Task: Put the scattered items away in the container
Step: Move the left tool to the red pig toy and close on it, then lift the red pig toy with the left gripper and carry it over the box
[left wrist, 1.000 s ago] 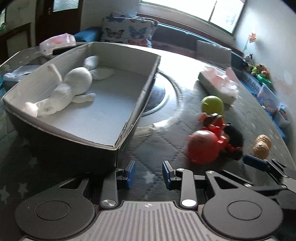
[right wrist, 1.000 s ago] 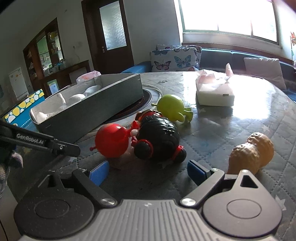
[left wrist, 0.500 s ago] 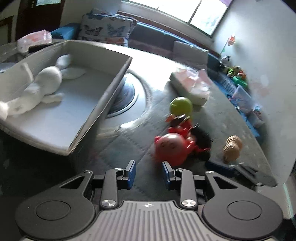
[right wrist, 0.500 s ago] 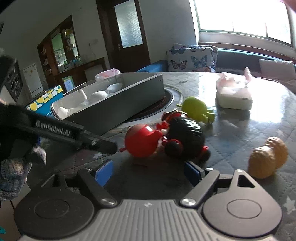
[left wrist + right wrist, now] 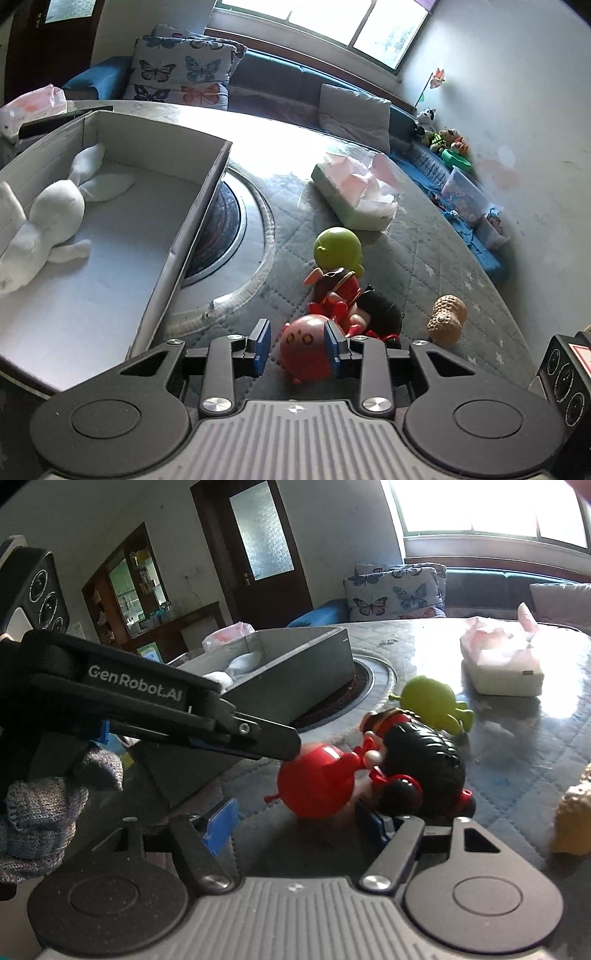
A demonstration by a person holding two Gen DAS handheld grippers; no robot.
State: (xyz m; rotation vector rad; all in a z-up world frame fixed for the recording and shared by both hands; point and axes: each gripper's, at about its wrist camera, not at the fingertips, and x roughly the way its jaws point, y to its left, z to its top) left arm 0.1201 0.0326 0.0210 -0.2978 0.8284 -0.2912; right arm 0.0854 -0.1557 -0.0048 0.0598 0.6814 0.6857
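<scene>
on the left of the table (image 5: 424, 258), the grey open box (image 5: 192, 206) held only a white plush rabbit (image 5: 48, 218); most of its floor was bare. beside its near wall lay quilted cloth. the left gripper (image 5: 297, 345), jaws narrow and opening, bracketed the red round toy (image 5: 303, 350), its right pad at the toy's side. the right gripper (image 5: 299, 823), closing, had that toy just ahead.
</scene>
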